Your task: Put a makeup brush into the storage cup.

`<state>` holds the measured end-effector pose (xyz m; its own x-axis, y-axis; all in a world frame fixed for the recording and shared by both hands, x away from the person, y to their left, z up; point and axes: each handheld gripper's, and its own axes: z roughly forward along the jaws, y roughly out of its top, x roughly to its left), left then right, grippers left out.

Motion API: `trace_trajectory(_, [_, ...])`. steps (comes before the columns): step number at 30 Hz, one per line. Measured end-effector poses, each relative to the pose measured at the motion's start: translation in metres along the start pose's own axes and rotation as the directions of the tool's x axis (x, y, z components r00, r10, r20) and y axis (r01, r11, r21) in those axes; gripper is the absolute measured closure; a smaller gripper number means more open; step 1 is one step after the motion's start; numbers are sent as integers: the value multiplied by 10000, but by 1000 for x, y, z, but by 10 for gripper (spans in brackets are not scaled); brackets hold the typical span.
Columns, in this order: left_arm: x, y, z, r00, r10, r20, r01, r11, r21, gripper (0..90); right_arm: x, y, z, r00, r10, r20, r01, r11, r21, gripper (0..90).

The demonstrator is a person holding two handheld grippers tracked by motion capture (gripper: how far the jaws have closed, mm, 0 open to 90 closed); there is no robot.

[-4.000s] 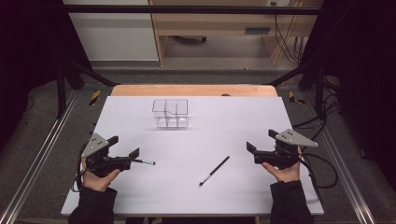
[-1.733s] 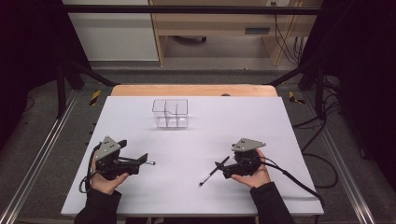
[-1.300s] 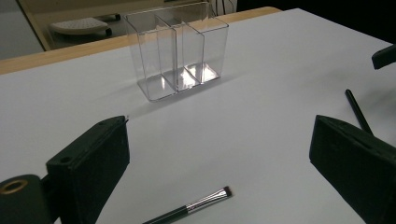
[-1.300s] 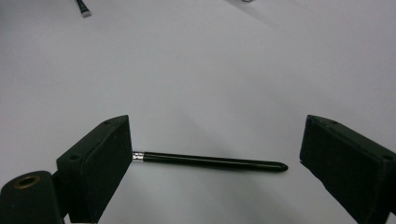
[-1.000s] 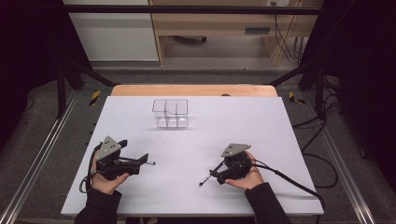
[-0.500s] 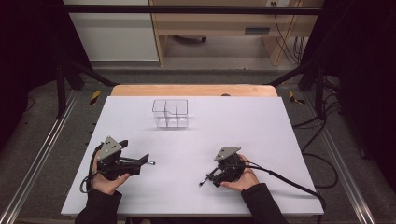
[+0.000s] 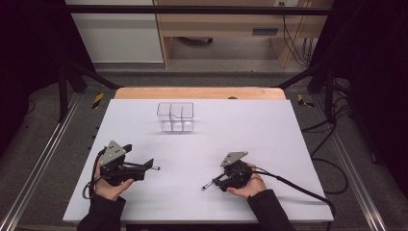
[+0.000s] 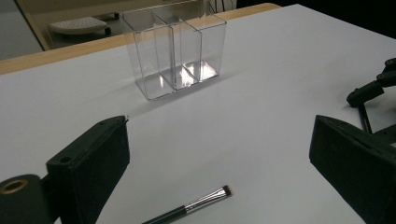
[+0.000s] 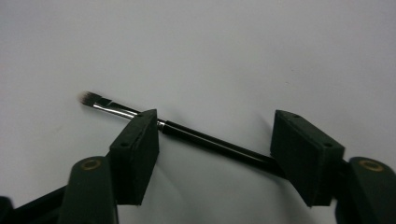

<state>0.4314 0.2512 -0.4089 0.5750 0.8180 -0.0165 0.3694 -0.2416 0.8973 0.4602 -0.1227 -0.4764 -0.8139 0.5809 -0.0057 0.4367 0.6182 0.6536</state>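
Nothing is in the clear divided box yet: both brushes lie on the white table, one between the spread jaws of the right gripper, another before the released left gripper.

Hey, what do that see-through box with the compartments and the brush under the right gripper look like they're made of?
The box looks like clear hard plastic, maybe acrylic: see-through walls with bright glints on its floor. The brush has a glossy black handle, plastic or lacquered wood, I can't tell which, a shiny metal-looking collar and short dark bristles.
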Motion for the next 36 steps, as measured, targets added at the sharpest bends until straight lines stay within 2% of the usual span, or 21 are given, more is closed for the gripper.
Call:
trace_trajectory(6, [0,0,-1,10000,-20,3,20,10000,-19,44,0,0,-3,10000,19,79,-19,10000,76,479])
trace_trajectory(17, [1,0,0,10000,-27,-4,27,10000,25,44,3,-1,-7,9998,19,174,-23,9998,210,640])
trace_trajectory(36, [1,1,-2,10000,7,-68,-7,10000,2,44,10,-3,-14,9994,226,245,-240,9981,569,756])
